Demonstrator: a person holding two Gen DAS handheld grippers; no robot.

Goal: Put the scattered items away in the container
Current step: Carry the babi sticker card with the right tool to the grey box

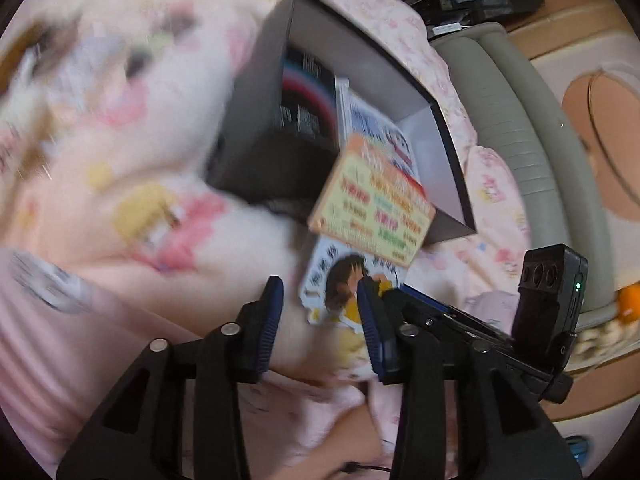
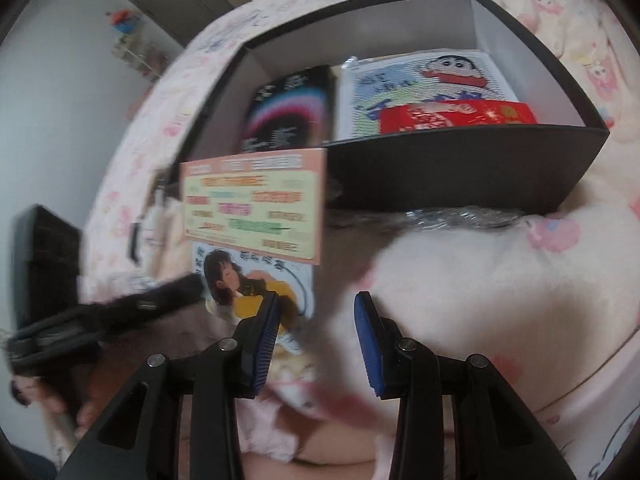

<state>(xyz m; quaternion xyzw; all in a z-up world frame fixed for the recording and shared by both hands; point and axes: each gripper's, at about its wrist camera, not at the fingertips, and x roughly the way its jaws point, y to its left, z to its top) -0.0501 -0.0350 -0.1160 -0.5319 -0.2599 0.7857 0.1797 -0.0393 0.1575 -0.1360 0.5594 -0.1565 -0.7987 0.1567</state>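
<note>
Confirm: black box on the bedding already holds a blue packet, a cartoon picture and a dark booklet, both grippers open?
Not quite. The packet in the black box is red, not blue; the right wrist view shows it in front of the cartoon picture, beside the dark booklet. The rest holds: the left gripper and right gripper both have their jaws apart, clamping nothing.

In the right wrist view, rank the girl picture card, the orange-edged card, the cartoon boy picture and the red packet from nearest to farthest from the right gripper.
1. Girl picture card, beside the right gripper's left finger.
2. Orange-edged card, just above it, outside the box.
3. Red packet, inside the box, by the front wall.
4. Cartoon boy picture, behind the packet.
</note>
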